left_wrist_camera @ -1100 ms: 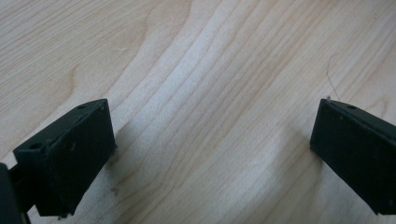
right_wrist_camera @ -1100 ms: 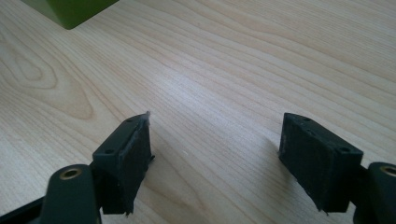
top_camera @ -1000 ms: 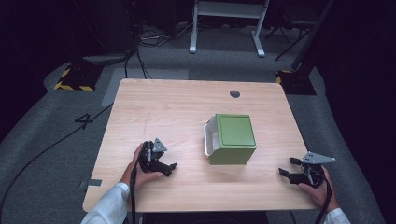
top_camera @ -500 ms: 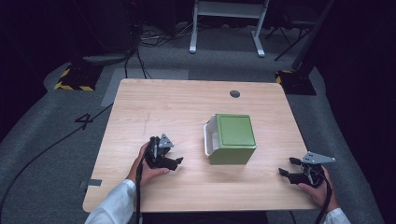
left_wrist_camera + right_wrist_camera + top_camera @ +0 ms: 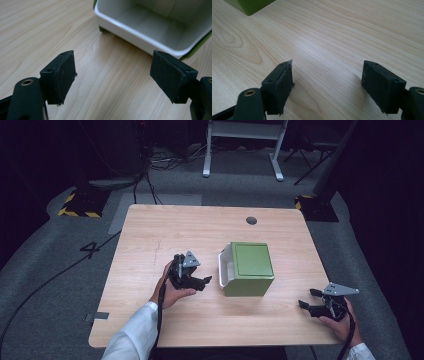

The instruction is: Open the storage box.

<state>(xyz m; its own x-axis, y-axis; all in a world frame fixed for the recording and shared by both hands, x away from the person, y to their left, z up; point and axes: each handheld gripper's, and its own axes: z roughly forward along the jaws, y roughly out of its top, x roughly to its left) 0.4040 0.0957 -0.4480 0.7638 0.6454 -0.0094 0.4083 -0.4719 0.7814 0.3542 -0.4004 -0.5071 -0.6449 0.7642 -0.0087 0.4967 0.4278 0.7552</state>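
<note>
A: Green box with white inner bin?
B: Mid-table, on its side, mouth leftward.
A: Grippers?
B: Left gripper spread near it; right gripper spread, near right edge.

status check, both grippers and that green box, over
Left gripper open, beside the white open mouth of the green box, not touching. Right gripper open, low at table edge. Nothing between.

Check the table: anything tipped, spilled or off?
The green box lies on its side: its white-lined opening faces sideways toward the left gripper, not up. It looks empty, with nothing spilled. Both grippers are open on the wooden table.
</note>
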